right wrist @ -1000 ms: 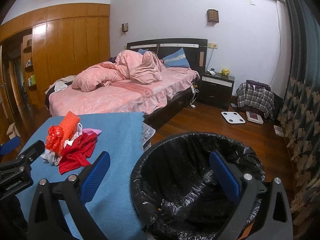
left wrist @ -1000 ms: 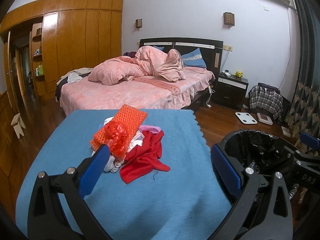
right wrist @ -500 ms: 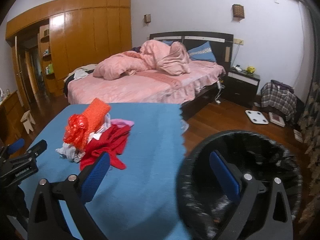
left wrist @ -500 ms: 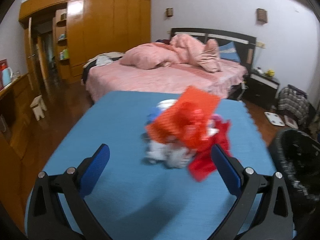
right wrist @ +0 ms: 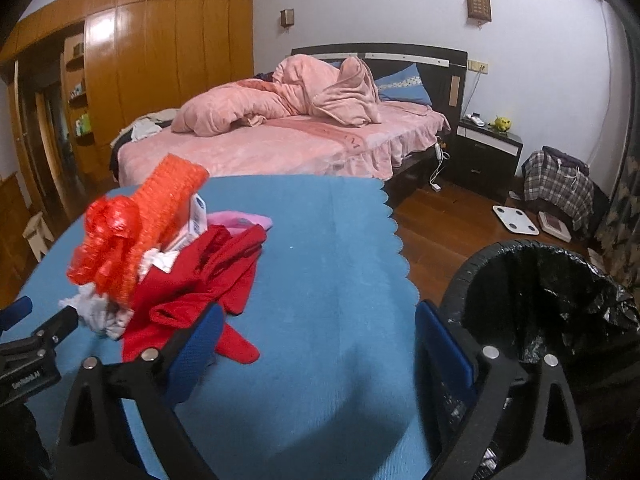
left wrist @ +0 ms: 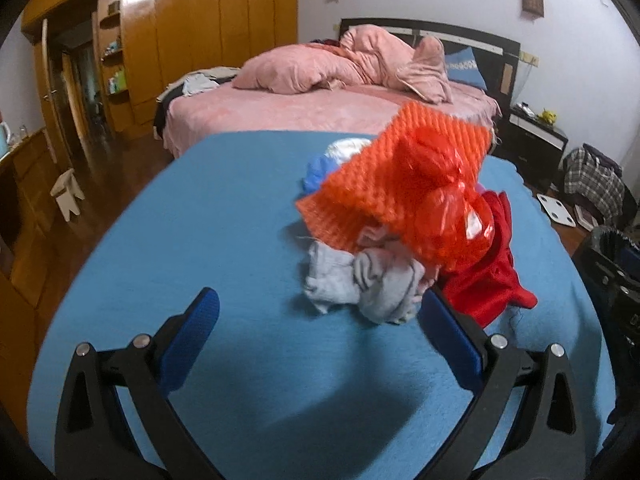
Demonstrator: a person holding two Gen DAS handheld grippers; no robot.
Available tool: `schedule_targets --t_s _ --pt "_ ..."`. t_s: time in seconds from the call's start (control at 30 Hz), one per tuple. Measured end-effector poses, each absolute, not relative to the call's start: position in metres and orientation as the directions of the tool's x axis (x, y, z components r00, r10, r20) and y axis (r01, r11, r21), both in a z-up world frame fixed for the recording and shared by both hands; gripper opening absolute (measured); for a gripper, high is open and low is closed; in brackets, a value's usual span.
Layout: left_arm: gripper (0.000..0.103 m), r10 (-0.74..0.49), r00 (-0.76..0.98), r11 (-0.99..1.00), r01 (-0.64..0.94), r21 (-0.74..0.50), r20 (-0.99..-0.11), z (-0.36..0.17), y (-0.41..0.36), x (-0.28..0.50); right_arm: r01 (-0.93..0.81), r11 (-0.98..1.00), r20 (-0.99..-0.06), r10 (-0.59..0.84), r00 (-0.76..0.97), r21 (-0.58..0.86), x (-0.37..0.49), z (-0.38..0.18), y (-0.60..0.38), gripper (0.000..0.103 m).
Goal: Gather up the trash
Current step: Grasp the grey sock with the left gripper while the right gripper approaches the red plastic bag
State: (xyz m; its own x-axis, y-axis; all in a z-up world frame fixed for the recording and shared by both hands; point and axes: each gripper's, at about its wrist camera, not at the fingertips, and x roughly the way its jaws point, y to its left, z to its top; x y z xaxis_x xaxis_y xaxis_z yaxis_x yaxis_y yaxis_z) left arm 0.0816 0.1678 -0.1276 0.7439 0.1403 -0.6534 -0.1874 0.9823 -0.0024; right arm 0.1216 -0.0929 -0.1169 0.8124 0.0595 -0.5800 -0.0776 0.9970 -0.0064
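Observation:
A pile of trash lies on the blue table cover point(left wrist: 224, 216): an orange foam net sleeve point(left wrist: 396, 176), a crumpled red plastic bag point(left wrist: 456, 224), grey-white rags point(left wrist: 360, 280) and a red cloth point(left wrist: 492, 280). My left gripper point(left wrist: 316, 334) is open and empty, just short of the grey rags. My right gripper point(right wrist: 318, 344) is open and empty, to the right of the pile point(right wrist: 132, 236), with its left finger over the red cloth point(right wrist: 200, 280). A black-lined trash bin point(right wrist: 548, 300) stands on the floor at the table's right.
A bed with a pink quilt point(right wrist: 280, 120) stands behind the table, beside a dark nightstand point(right wrist: 488, 156). A white scale point(right wrist: 516, 220) and a plaid bag point(right wrist: 560, 184) lie on the wood floor. Wooden wardrobes point(left wrist: 192, 36) line the left wall. A small stool point(left wrist: 66, 196) stands left.
Both grippers have swung left: the pile now sits in front of the left gripper, and the bin has slid from the centre to the right of the right wrist view.

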Motion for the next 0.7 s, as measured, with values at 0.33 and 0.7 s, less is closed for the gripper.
schedule_targets --t_s 0.33,0.7 --pt "0.065 0.044 0.664 0.992 -0.120 -0.048 -0.746 -0.150 0.161 0.119 -0.079 0.996 -0.602 0.043 0.797 -0.034 0.132 -0.132 -0.085 0.094" --pt "0.029 0.026 0.704 0.993 -0.098 -0.061 -0.709 -0.143 0.158 0.111 -0.106 0.994 -0.612 0.064 0.788 -0.032 0.131 -0.133 -0.081 0.093"
